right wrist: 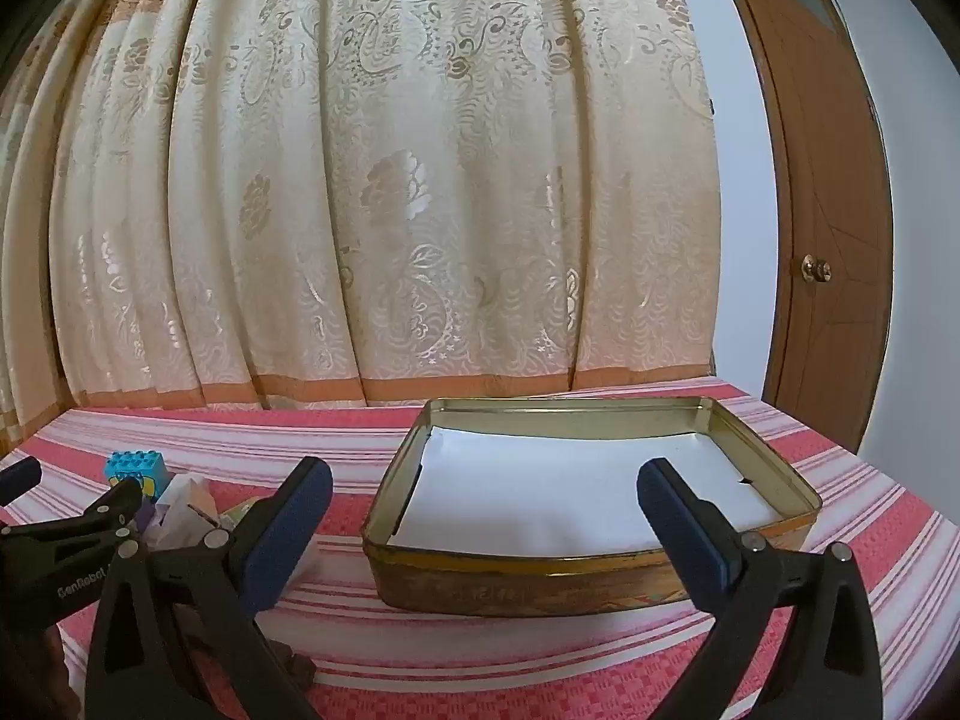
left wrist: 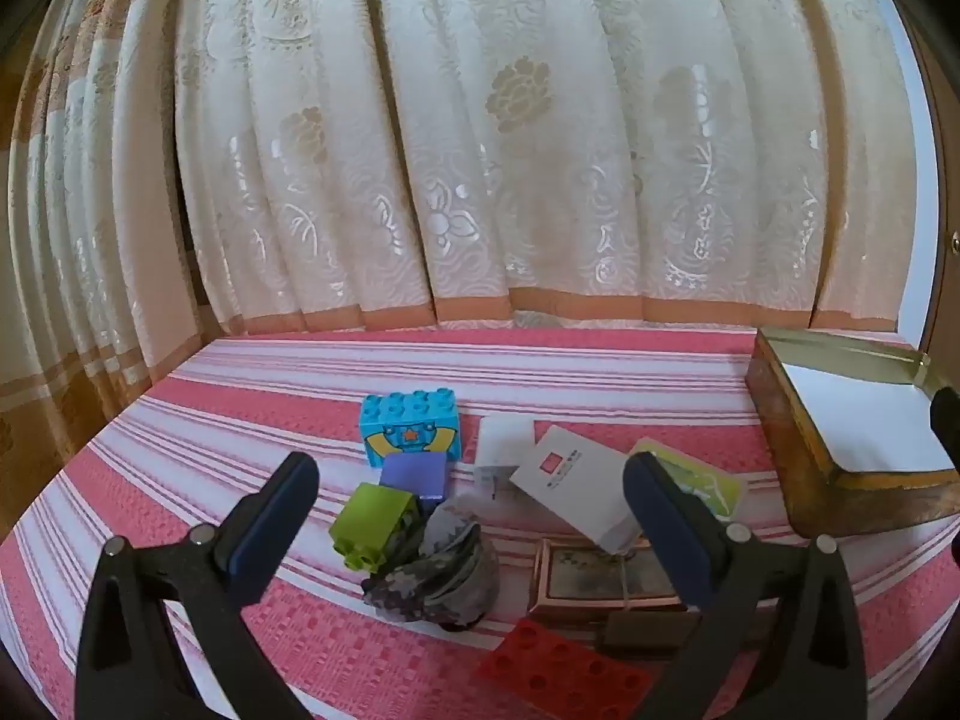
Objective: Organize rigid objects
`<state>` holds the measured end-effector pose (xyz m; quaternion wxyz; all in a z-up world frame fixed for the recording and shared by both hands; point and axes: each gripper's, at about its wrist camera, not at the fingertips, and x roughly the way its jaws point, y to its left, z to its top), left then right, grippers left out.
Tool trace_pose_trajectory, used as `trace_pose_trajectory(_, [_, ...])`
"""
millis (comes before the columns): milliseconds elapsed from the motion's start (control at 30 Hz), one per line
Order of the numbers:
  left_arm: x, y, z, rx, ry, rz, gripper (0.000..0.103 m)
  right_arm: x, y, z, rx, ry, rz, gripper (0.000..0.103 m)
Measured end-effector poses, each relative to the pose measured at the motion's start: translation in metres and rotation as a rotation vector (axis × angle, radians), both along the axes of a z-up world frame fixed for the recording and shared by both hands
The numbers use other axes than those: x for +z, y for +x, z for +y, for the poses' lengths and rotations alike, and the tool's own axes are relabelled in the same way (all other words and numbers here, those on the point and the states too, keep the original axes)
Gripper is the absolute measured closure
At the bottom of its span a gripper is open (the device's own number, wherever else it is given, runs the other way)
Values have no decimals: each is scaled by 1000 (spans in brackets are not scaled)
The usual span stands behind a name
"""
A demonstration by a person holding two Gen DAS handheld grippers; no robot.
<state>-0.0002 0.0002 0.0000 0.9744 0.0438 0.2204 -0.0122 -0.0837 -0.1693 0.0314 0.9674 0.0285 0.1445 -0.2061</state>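
Note:
A pile of small items lies on the pink striped cloth point(left wrist: 240, 408): a blue toy brick point(left wrist: 408, 426), a purple block point(left wrist: 414, 474), a green brick point(left wrist: 375, 525), a flat red brick point(left wrist: 564, 672), a white card point(left wrist: 576, 492), a green card point(left wrist: 714, 483) and a small framed box point(left wrist: 600, 576). My left gripper point(left wrist: 471, 474) hovers open just in front of the pile, touching nothing. An open gold tin point(right wrist: 540, 585) lined with white paper stands to the right. My right gripper point(right wrist: 486, 474) is open in front of the tin, with nothing between its fingers.
A crumpled grey cloth point(left wrist: 438, 570) lies among the bricks. A cream curtain point(right wrist: 390, 210) hangs close behind the surface. A brown door point(right wrist: 828, 240) stands at the far right. The left gripper point(right wrist: 72, 528) shows at the right wrist view's left edge.

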Motion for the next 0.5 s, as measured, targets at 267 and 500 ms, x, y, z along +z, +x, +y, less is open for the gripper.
trace_pose_trajectory(267, [1, -2, 0, 0, -16, 5, 0, 0, 1, 2, 1, 3, 3, 0])
trace_pose_trajectory(500, [1, -1, 4, -9, -23, 1, 0, 0, 2, 3, 0, 1, 3, 0])
